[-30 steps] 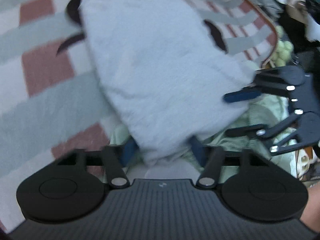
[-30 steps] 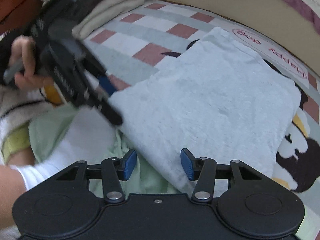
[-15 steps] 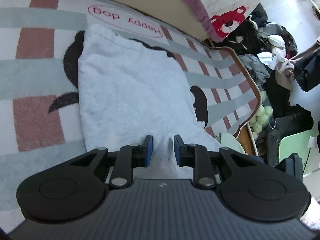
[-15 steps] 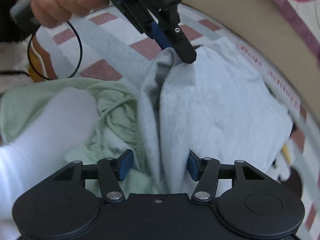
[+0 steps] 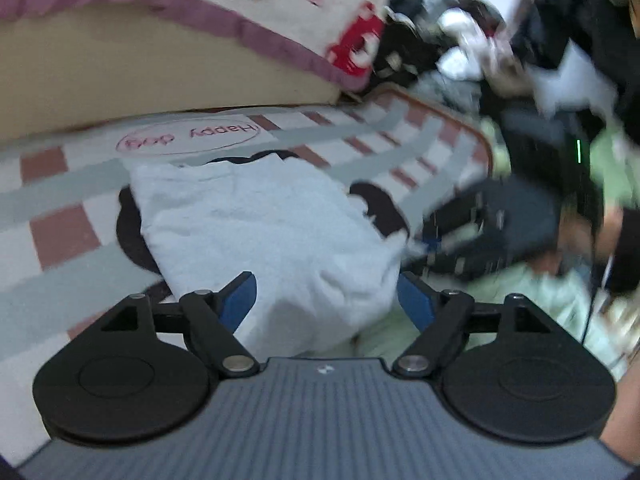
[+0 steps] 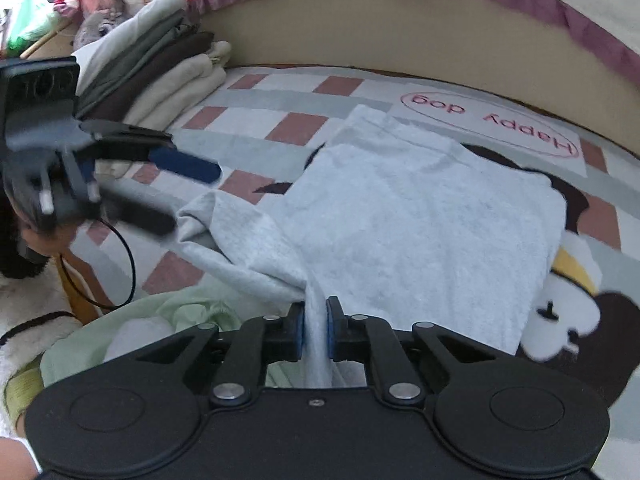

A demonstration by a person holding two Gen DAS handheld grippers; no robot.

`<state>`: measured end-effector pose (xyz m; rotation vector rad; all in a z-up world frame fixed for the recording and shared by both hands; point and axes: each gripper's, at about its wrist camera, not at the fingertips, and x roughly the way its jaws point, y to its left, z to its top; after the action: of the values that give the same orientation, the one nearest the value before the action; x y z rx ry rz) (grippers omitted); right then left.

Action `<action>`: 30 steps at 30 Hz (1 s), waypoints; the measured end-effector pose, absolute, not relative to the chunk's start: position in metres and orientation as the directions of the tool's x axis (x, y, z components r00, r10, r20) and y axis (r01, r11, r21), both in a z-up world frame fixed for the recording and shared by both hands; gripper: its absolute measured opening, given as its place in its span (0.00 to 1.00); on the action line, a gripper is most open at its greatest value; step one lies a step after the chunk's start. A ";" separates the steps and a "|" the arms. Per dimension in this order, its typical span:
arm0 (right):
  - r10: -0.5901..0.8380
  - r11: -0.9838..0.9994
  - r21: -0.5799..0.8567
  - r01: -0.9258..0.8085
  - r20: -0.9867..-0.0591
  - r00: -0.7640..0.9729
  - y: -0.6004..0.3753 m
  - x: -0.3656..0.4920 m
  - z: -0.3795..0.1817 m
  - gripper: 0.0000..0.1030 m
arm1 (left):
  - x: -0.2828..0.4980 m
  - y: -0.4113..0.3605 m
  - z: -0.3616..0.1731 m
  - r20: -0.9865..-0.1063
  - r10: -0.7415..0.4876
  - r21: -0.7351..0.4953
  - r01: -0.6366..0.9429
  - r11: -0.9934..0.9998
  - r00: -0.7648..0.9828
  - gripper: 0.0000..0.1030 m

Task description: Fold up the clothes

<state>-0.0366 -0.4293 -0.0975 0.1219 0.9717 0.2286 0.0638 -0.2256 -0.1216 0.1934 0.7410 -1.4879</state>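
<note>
A pale grey garment (image 5: 260, 224) lies partly folded on the checkered mat (image 5: 60, 232). My left gripper (image 5: 328, 302) hangs over its near end with jaws opening. The cloth bulges up between the blue pads (image 5: 240, 300), and they do not press it. In the right wrist view the left gripper (image 6: 196, 196) is blurred at the left, spread beside the garment's loose corner (image 6: 200, 216). My right gripper (image 6: 315, 326) is closing, and its pads pinch a ridge of the garment's (image 6: 420, 220) near edge.
A stack of folded clothes (image 6: 160, 68) sits at the mat's far left against the bed side (image 6: 360, 32). A light green garment (image 6: 168, 312) lies bunched in front of the mat. A heap of loose clothes (image 5: 460, 52) fills the floor on the right.
The left gripper let go of the grey garment's fold, opened wide and lifted away. The right gripper, open around the near edge before, has closed on it.
</note>
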 end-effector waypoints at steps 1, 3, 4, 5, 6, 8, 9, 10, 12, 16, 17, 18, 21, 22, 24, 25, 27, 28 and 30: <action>0.253 0.967 0.202 -0.153 -0.805 0.537 -0.431 -0.036 -0.097 0.11 | 0.057 -0.231 -0.124 -0.570 -0.818 -0.271 0.956 0.108 -0.069 0.83; 0.268 0.962 0.197 -0.189 -0.812 0.518 -0.431 -0.031 -0.095 0.10 | 0.044 -0.246 -0.130 -0.612 -0.790 -0.154 0.985 0.075 -0.035 0.94; 0.277 0.957 0.190 -0.218 -0.817 0.505 -0.433 -0.027 -0.093 0.10 | 0.039 -0.255 -0.135 -0.625 -0.780 -0.079 0.996 0.049 -0.011 0.94; 0.302 0.947 0.199 -0.253 -0.821 0.485 -0.435 -0.020 -0.092 0.10 | 0.035 -0.262 -0.140 -0.630 -0.776 -0.003 0.999 0.032 0.023 0.94; 0.326 0.935 0.208 -0.287 -0.824 0.463 -0.438 -0.014 -0.090 0.10 | 0.033 -0.269 -0.145 -0.633 -0.771 0.063 0.998 0.029 0.062 0.94; 0.392 0.904 0.256 -0.342 -0.815 0.426 -0.445 0.001 -0.083 0.10 | 0.039 -0.278 -0.146 -0.632 -0.774 0.035 0.999 0.026 0.042 0.63; 0.420 0.889 0.276 -0.366 -0.810 0.409 -0.448 0.008 -0.080 0.10 | 0.047 -0.279 -0.144 -0.627 -0.779 -0.046 0.999 0.026 -0.009 0.46; 0.417 0.891 0.277 -0.360 -0.812 0.409 -0.452 0.012 -0.078 0.10 | 0.057 -0.279 -0.142 -0.613 -0.786 -0.161 0.987 0.027 -0.079 0.21; 0.412 0.896 0.279 -0.346 -0.815 0.407 -0.459 0.019 -0.074 0.18 | 0.070 -0.276 -0.139 -0.589 -0.801 -0.249 0.967 0.056 -0.105 0.14; 0.482 0.876 0.416 -0.244 -0.744 0.462 -0.480 0.011 -0.075 0.42 | 0.093 -0.271 -0.139 -0.569 -0.815 -0.361 0.924 0.124 -0.113 0.13; 0.485 0.874 0.431 -0.226 -0.738 0.469 -0.484 0.006 -0.076 0.55 | 0.098 -0.270 -0.140 -0.567 -0.815 -0.393 0.910 0.135 -0.124 0.13; 0.476 0.878 0.426 -0.216 -0.735 0.484 -0.487 0.001 -0.075 0.55 | 0.099 -0.270 -0.142 -0.568 -0.813 -0.407 0.903 0.139 -0.131 0.13; 0.467 0.881 0.427 -0.203 -0.721 0.513 -0.495 -0.012 -0.072 0.55 | 0.100 -0.273 -0.147 -0.585 -0.801 -0.416 0.895 0.164 -0.125 0.13; 0.473 0.877 0.440 -0.194 -0.721 0.506 -0.498 -0.015 -0.071 0.55 | 0.103 -0.275 -0.148 -0.590 -0.797 -0.436 0.882 0.180 -0.129 0.13; 0.490 0.870 0.451 -0.201 -0.734 0.471 -0.498 -0.022 -0.070 0.56 | 0.108 -0.277 -0.150 -0.600 -0.788 -0.473 0.855 0.211 -0.138 0.13; 0.491 0.870 0.444 -0.213 -0.742 0.456 -0.496 -0.024 -0.070 0.56 | 0.110 -0.279 -0.152 -0.602 -0.786 -0.485 0.847 0.218 -0.142 0.13; 0.457 0.889 0.388 -0.242 -0.768 0.449 -0.490 -0.030 -0.070 0.56 | 0.112 -0.282 -0.155 -0.599 -0.787 -0.501 0.836 0.223 -0.149 0.13; 0.413 0.910 0.333 -0.248 -0.782 0.466 -0.484 -0.035 -0.069 0.56 | 0.114 -0.282 -0.156 -0.598 -0.787 -0.513 0.827 0.229 -0.153 0.13; 0.324 0.941 0.214 -0.263 -0.797 0.510 -0.470 -0.045 -0.069 0.59 | 0.118 -0.284 -0.160 -0.595 -0.787 -0.544 0.802 0.247 -0.162 0.13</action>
<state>-0.0452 -0.4697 -0.0693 0.0680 0.9733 0.3534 0.1178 -0.2840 -0.1596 0.0190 1.0276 -1.3957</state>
